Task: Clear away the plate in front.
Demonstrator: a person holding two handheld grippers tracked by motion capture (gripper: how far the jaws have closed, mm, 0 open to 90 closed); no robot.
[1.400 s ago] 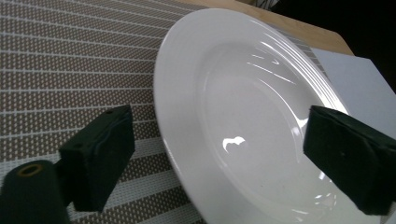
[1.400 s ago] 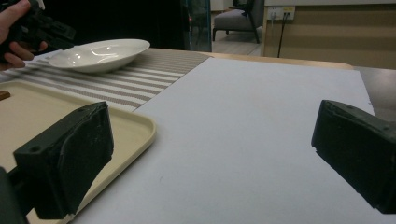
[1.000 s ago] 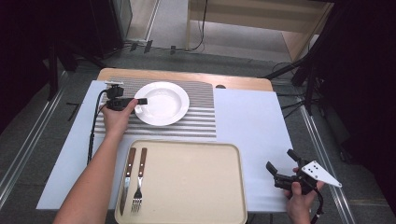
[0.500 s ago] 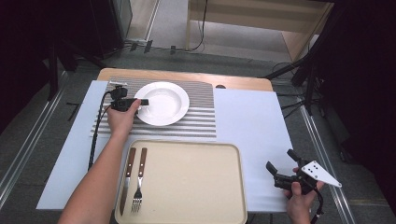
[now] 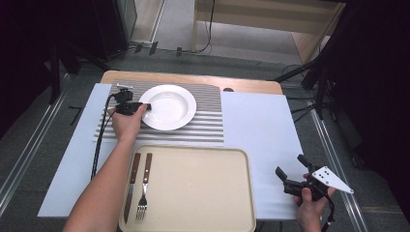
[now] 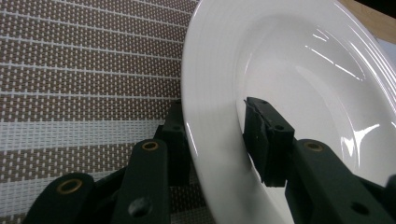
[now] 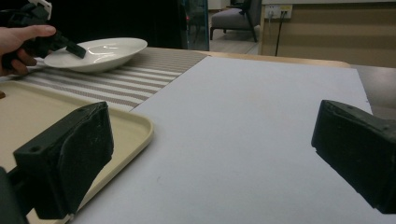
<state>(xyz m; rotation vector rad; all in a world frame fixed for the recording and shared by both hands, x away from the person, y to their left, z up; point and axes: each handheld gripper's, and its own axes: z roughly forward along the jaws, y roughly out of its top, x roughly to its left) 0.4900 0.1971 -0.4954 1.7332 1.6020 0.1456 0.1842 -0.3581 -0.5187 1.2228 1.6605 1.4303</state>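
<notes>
A white deep plate (image 5: 169, 106) rests on a striped placemat (image 5: 208, 128) at the back left of the table. My left gripper (image 5: 145, 107) is at the plate's left rim. In the left gripper view the plate (image 6: 303, 93) has its rim between the jaws of the left gripper (image 6: 215, 135), one jaw under the rim and one inside the bowl. The jaws have just been closing and the pads look pressed on the rim. My right gripper (image 5: 290, 164) hovers open by the table's front right edge with nothing between its jaws. In its own view the right gripper (image 7: 215, 154) faces the plate (image 7: 100, 51) far off.
A beige tray (image 5: 193, 193) lies at the front centre, with a knife (image 5: 131, 186) and a fork (image 5: 143, 188) on its left side. A pale sheet (image 5: 261, 130) covers the table. The left gripper's cable (image 5: 99, 145) trails down the left side.
The left gripper's jaws have closed in on the plate's left rim, and the hand has shifted slightly. The right gripper has stayed where it was.
</notes>
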